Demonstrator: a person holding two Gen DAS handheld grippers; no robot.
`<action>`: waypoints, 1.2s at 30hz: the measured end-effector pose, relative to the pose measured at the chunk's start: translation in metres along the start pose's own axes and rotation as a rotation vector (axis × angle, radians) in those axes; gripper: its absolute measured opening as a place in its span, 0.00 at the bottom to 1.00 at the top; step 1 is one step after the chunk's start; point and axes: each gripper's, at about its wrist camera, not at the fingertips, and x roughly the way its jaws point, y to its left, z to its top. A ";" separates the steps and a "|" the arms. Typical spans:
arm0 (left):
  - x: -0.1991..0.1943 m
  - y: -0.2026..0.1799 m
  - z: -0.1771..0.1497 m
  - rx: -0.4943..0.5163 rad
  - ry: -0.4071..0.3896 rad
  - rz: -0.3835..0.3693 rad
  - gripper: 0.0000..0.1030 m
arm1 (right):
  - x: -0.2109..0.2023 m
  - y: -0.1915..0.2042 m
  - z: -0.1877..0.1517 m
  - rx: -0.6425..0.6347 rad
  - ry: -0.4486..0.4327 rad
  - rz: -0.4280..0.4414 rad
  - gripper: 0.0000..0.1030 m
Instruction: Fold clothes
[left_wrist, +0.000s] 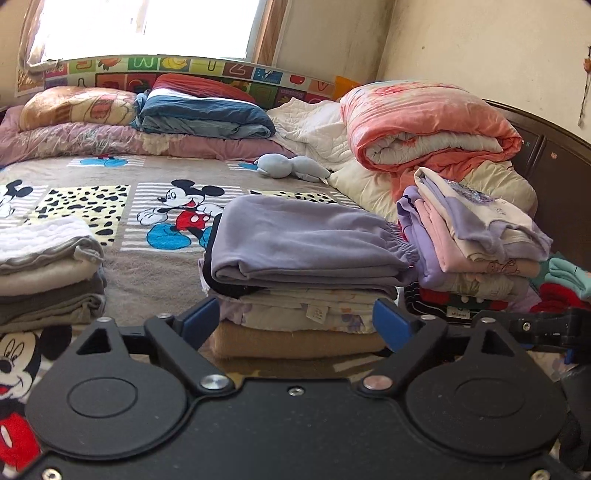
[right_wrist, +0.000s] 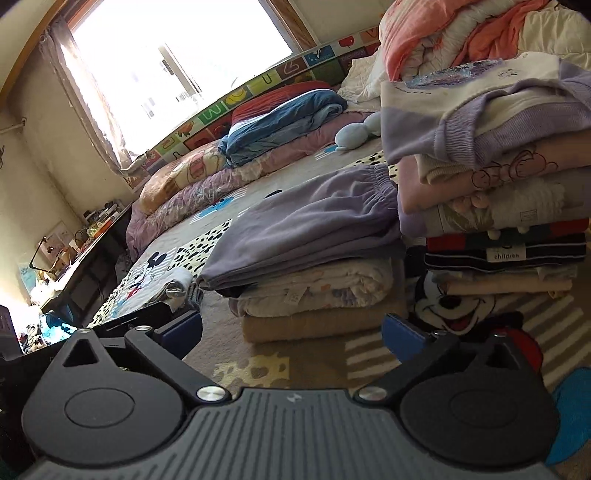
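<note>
Two tools sit low in frame, the left tool (left_wrist: 295, 325) and right tool (right_wrist: 291, 332) both spread wide, grasping nothing. Just beyond, mid-frame, the lilac trousers (left_wrist: 310, 240) top a folded pile (left_wrist: 295, 317) on the bed (left_wrist: 159, 273); soft, light, likely floppy, best pinched at the elastic waistband. A taller stack (left_wrist: 476, 236) crowds the right; quilts (left_wrist: 424, 122) lie upper right.

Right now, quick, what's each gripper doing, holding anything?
Left gripper: open, jaws wide apart, holding nothing.
Right gripper: open, jaws wide apart, holding nothing.
</note>
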 end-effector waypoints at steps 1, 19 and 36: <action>-0.008 -0.002 0.000 -0.019 0.003 0.000 0.95 | -0.008 0.004 0.000 0.007 0.006 -0.022 1.00; -0.123 -0.054 0.000 0.081 -0.073 0.182 1.00 | -0.086 0.062 -0.014 -0.145 0.023 -0.203 1.00; -0.164 -0.071 -0.023 0.096 -0.057 0.206 1.00 | -0.142 0.093 -0.040 -0.179 -0.043 -0.215 1.00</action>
